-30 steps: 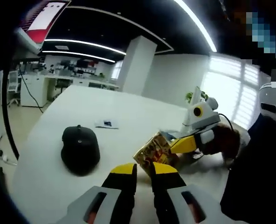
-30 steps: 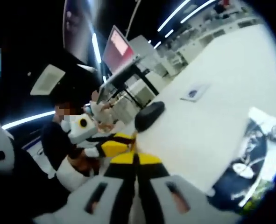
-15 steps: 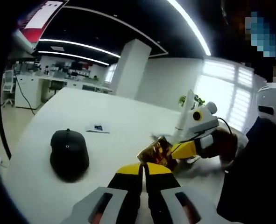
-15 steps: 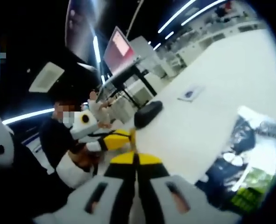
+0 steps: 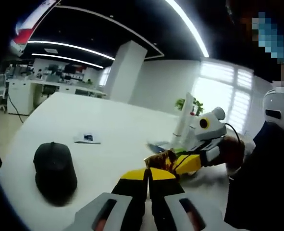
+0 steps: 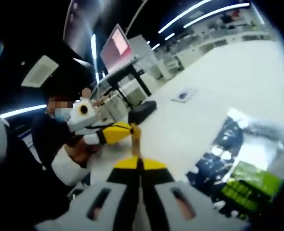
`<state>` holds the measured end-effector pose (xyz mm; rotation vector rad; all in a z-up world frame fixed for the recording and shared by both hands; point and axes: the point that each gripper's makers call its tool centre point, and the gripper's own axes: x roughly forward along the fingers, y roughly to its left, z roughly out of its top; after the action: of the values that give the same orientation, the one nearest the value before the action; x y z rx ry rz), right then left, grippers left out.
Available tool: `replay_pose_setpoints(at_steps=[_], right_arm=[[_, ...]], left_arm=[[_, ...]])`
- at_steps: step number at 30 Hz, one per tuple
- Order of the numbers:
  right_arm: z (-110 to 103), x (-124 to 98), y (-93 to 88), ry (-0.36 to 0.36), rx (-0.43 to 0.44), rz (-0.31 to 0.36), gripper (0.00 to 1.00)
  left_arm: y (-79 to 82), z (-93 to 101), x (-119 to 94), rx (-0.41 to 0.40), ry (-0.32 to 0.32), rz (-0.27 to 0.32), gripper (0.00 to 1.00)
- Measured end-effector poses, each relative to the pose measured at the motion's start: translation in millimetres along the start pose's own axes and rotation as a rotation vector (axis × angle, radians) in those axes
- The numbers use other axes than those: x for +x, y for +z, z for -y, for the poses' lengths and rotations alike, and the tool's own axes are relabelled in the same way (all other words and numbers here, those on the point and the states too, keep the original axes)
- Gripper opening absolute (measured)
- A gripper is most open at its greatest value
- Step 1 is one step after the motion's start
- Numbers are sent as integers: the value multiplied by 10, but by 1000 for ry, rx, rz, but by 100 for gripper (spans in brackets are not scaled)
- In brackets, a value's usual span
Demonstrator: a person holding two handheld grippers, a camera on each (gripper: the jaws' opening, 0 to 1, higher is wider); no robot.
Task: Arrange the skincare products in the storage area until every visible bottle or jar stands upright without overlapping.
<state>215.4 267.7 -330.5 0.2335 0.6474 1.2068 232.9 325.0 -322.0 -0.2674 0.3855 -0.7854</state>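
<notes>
Gripping the gold packet [image 5: 162, 159] edge-on between both closed grippers, left [image 5: 148, 174] and right [image 6: 139, 163], I've lifted it above the white table [image 5: 108, 130] (cap [image 5: 54, 166] now lower-left), so placement remains undone.

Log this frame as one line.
left gripper: shut on packet | right gripper: shut on packet | packet: gold, held between both above table | cap: on table
</notes>
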Motion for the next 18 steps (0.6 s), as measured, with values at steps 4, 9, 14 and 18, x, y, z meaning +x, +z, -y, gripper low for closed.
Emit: replay_pose_setpoints(at_steps=[4,9,14,18], right_arm=[[88,-100,2,-40,-2,12,0],[165,-164,-19,-74,-7,6,0],[214,-211,-54,-100,-22,-2,0],[224,-220,-76,-102,-35,-6,0]], left_arm=[[9,50,107,5,-29,-18,0],[6,102,220,19,-52,-38,0],[-19,144,275,20,-70,-53,0],[-37,144,303,17,-68,-63,0]])
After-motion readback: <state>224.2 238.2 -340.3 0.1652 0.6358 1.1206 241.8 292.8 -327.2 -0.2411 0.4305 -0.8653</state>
